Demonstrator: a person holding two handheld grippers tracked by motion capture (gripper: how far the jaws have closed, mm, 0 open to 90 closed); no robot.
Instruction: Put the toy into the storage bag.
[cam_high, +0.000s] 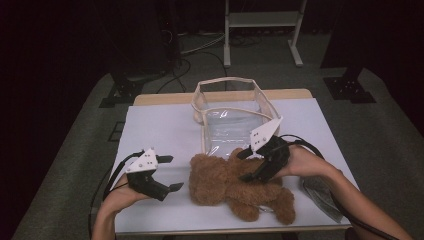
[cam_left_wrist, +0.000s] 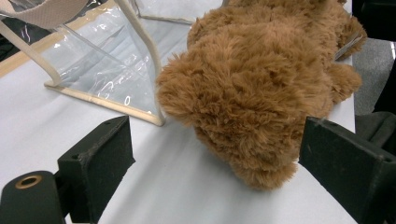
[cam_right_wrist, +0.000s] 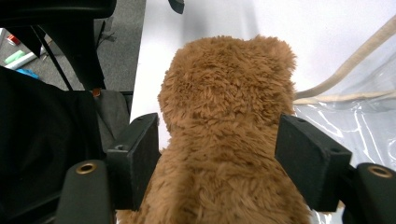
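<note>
Forearms enter the high view from the near table edge. Item: brown plush teddy bear (cam_high: 235, 187), shaggy fur, lying on the white table (cam_high: 160, 125), just in front of the clear plastic bag (cam_high: 232, 112) with cream trim. Left gripper (cam_high: 170, 172): beside the bear's head, jaws spread, nothing between them. Right gripper (cam_high: 245, 165): over the bear's body, jaws spread.

Left gripper view: bear's head (cam_left_wrist: 243, 102), thick tan pile, between and beyond the wide jaws, untouched; bag (cam_left_wrist: 107, 70) just beside the bear.

Right gripper view: jaws straddle the bear's furry back (cam_right_wrist: 224, 140), one jaw against the fur, the other apart from it; not pinching.
</note>
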